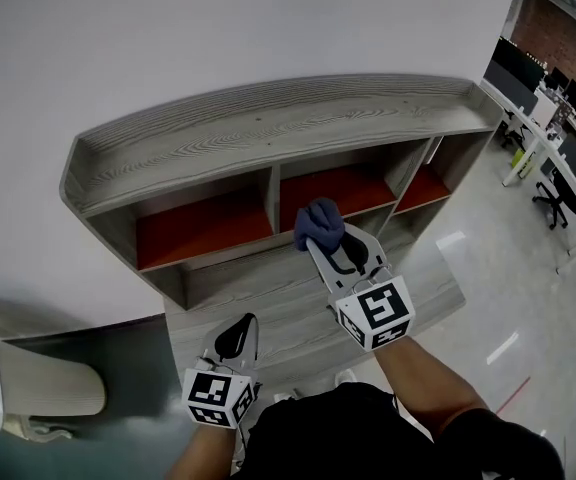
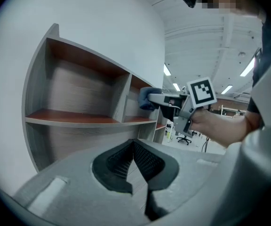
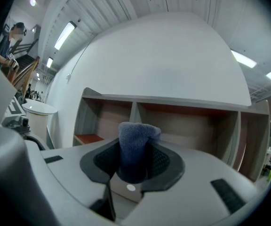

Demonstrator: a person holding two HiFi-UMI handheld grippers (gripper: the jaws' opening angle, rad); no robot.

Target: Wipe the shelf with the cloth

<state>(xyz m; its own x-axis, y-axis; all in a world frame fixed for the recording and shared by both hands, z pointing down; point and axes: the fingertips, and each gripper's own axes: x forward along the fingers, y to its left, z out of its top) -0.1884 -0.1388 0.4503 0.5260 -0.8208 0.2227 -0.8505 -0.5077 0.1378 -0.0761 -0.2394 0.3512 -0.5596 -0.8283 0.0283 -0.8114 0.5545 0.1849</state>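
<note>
1. My right tool is clamped on a bunched, fuzzy dark blue cloth, which sticks out past the tips.
2. The cloth sits at the mouth of the middle compartment of the grey wood-grain shelf unit. The unit has red-brown boards and stands against the white wall at my 12 o'clock. I cannot tell whether the cloth touches the board.
3. My left tool hangs at 7 o'clock from the right one, its jaws pressed together on nothing, well apart from the cloth.
</note>
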